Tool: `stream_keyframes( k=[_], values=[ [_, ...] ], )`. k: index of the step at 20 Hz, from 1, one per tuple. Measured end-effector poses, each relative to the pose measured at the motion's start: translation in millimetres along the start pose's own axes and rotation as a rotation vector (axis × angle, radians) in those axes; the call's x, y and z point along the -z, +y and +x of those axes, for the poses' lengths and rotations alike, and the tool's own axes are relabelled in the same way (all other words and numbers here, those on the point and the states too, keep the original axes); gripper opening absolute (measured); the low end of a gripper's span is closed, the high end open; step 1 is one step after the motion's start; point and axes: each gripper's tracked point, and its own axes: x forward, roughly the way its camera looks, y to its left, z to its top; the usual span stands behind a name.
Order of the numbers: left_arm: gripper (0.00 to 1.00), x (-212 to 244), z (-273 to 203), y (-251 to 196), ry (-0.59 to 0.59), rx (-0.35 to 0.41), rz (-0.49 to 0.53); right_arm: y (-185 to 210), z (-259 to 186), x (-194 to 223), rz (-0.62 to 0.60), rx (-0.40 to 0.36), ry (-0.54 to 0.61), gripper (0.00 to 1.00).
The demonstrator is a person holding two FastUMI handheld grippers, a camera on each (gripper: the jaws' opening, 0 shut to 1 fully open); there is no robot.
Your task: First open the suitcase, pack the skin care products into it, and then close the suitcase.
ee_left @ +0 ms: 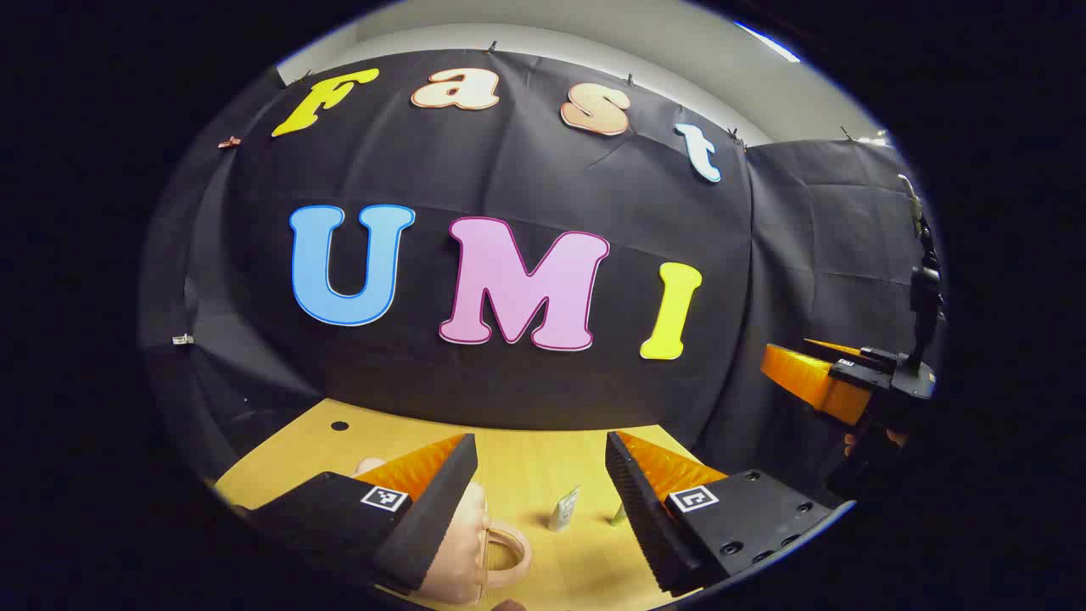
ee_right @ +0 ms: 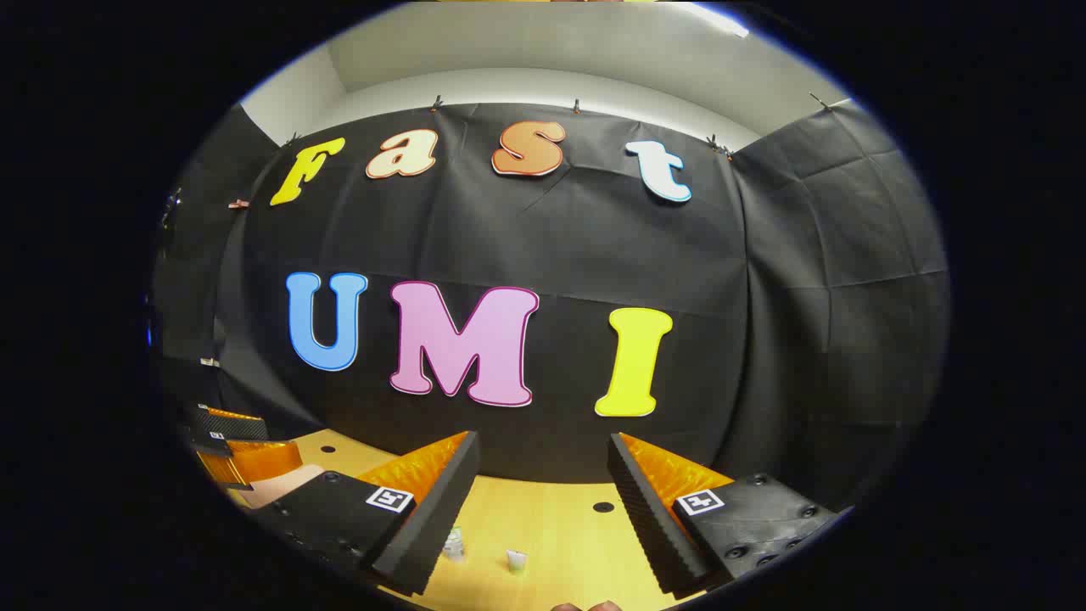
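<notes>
A wooden table (ee_left: pixel 526 462) stands against a black cloth wall, with a pale wall and ceiling above. The left gripper (ee_left: pixel 539 501) hovers above it with jaws wide and nothing between them; under its left finger lies the pink suitcase (ee_left: pixel 462 552) with its looped handle (ee_left: pixel 506 552). Whether it is latched I cannot tell, but it appears closed, so the task looks to be at its very beginning: nothing opened, nothing packed. In the left gripper view, 2 small skin care tubes (ee_left: pixel 564 509) stand on the table just beyond the suitcase; in the right gripper view, 2 small items (ee_right: pixel 454 543) sit between the fingers of the right gripper (ee_right: pixel 543 509), whose jaws are also wide and empty. All 3 steps seem left. The other gripper (ee_left: pixel 836 382), held off to the right, is well apart from the suitcase; nothing blocks the way.
</notes>
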Motion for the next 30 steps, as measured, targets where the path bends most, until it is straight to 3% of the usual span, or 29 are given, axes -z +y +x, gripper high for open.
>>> stream_keyframes(
  k=[6,14,19,22,25,30],
  values=[
    [0.96,4.4,2.4,2.4,0.001,-0.027,0.026,-3.3,-0.7,19.8,-0.025,-0.022,0.024,0.96],
    [0.95,13.3,1.0,-10.4,0.024,-0.014,0.013,-4.8,-7.0,13.8,-0.075,-0.046,-0.015,0.94],
    [0.96,28.5,12.8,-22.5,0.067,0.057,0.073,-9.5,-9.8,16.3,-0.045,-0.042,-0.004,0.96],
    [0.96,59.6,27.5,-25.3,0.177,0.111,0.042,-17.2,-16.8,16.7,-0.068,-0.034,-0.007,0.96],
    [0.96,106.5,42.0,-24.8,0.373,0.138,0.001,-27.9,-27.3,23.0,-0.077,-0.024,0.011,0.96],
    [0.96,180.4,64.3,-2.3,0.676,0.077,0.070,-55.2,-42.8,33.8,-0.071,0.018,0.047,0.96]
  ],
)
